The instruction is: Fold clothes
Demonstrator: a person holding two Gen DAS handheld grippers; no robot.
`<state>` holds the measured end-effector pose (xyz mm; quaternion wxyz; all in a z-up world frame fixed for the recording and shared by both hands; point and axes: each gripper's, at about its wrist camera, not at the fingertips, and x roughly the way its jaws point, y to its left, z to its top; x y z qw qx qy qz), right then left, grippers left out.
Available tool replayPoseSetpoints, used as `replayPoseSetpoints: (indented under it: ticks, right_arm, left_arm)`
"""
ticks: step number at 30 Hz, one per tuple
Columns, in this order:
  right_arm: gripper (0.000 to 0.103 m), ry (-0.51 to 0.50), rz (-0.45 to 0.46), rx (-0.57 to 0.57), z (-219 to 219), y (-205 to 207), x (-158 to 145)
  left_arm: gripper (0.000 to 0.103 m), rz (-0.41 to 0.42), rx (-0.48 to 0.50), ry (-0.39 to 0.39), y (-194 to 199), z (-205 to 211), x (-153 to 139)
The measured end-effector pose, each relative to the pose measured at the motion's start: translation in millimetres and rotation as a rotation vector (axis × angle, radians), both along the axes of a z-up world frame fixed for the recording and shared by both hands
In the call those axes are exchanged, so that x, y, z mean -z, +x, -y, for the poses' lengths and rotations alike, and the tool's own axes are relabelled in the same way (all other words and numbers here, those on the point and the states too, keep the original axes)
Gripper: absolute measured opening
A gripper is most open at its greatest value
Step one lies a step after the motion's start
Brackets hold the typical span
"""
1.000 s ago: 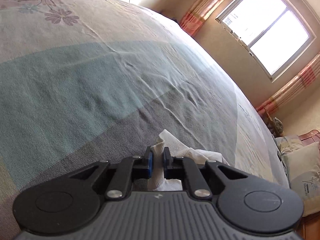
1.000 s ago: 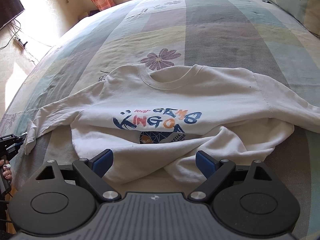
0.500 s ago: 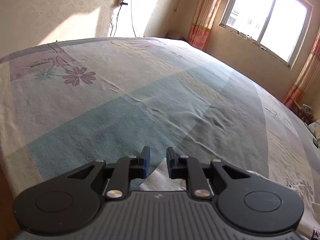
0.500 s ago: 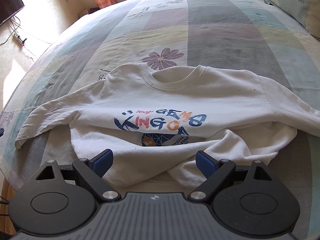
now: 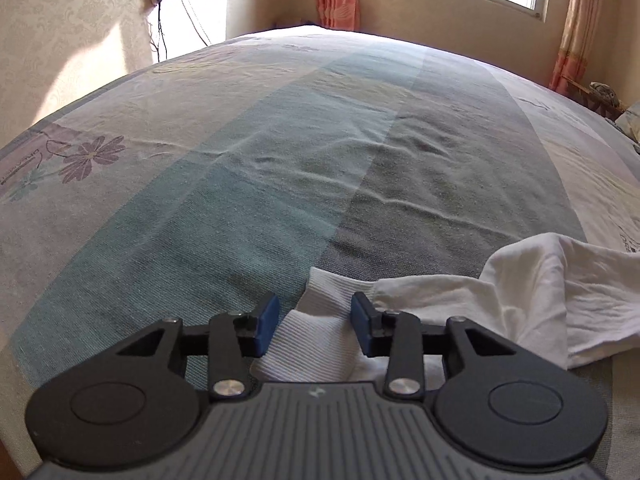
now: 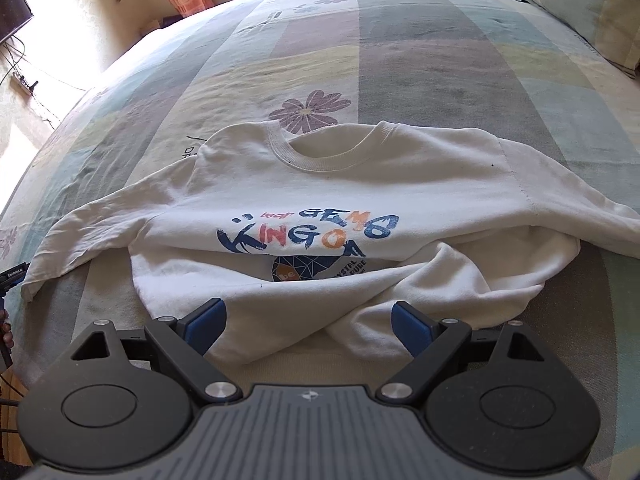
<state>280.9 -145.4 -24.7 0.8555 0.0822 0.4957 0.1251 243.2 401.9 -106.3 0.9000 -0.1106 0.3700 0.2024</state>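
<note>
The left gripper (image 5: pixel 315 330) has let go: its jaws are opening around the ribbed cuff (image 5: pixel 316 320) of the white printed cotton sweatshirt (image 6: pixel 320 216), now flat on the striped bed (image 5: pixel 280 168). The right gripper (image 6: pixel 308 326) hovers wide above the rumpled hem, suggesting sleeve-spreading is finished.

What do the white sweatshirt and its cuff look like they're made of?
The sweatshirt looks like soft matte cotton-type knit: it creases loosely and carries a printed graphic. Its cuff is ribbed knit, with fine parallel ridges showing. The exact fibre can't be told.
</note>
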Motion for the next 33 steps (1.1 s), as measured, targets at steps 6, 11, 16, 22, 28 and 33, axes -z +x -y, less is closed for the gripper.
replayPoseSetpoints:
  ticks: [6, 11, 16, 22, 28, 33]
  right_arm:
    - [0.093, -0.013, 0.005, -0.012, -6, 2, -3]
    - [0.093, -0.016, 0.007, -0.016, -10, 7, -4]
    - [0.093, -0.017, 0.014, -0.003, -10, 5, -6]
    - [0.093, -0.021, 0.003, 0.055, 3, -3, -5]
    - [0.093, 0.005, -0.008, 0.152, 22, -20, 1]
    - [0.093, 0.014, -0.023, 0.233, 45, -39, 6]
  left_arm:
    - [0.007, 0.055, -0.001, 0.036, -3, 2, -18]
    - [0.008, 0.128, -0.092, 0.139, 3, -22, -54]
    - [0.012, 0.12, -0.222, 0.173, 6, -39, -68]
    - [0.029, 0.102, -0.087, 0.07, 19, -8, -66]
    - [0.05, 0.106, 0.189, -0.126, 51, 67, -63]
    - [0.063, 0.081, 0.439, -0.257, 71, 138, -59]
